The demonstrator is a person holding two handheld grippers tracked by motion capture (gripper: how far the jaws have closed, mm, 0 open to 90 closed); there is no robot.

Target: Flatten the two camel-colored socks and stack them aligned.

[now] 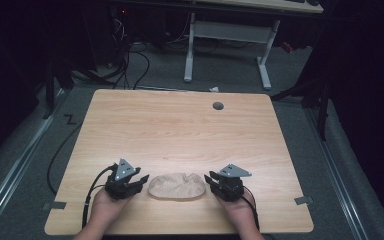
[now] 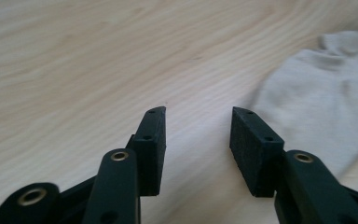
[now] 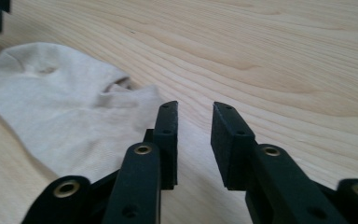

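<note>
A beige sock (image 1: pixel 176 186) lies crumpled flat on the wooden table (image 1: pixel 180 130) near its front edge. My left gripper (image 1: pixel 141 181) rests just left of the sock, held by a hand, its jaws apart and empty. In the left gripper view the gripper (image 2: pixel 198 114) is open over bare wood, and the sock (image 2: pixel 317 102) lies to its right. My right gripper (image 1: pixel 210 179) sits just right of the sock, also open. In the right gripper view the gripper (image 3: pixel 195 107) is open with nothing between the jaws, and the sock (image 3: pixel 65 102) lies to its left.
A grey cable grommet (image 1: pixel 218 105) sits near the table's far edge. Beyond the table stand a white desk frame (image 1: pixel 230 45) and cables on the grey floor. Tape marks (image 1: pixel 54 205) lie on the floor beside the front corners.
</note>
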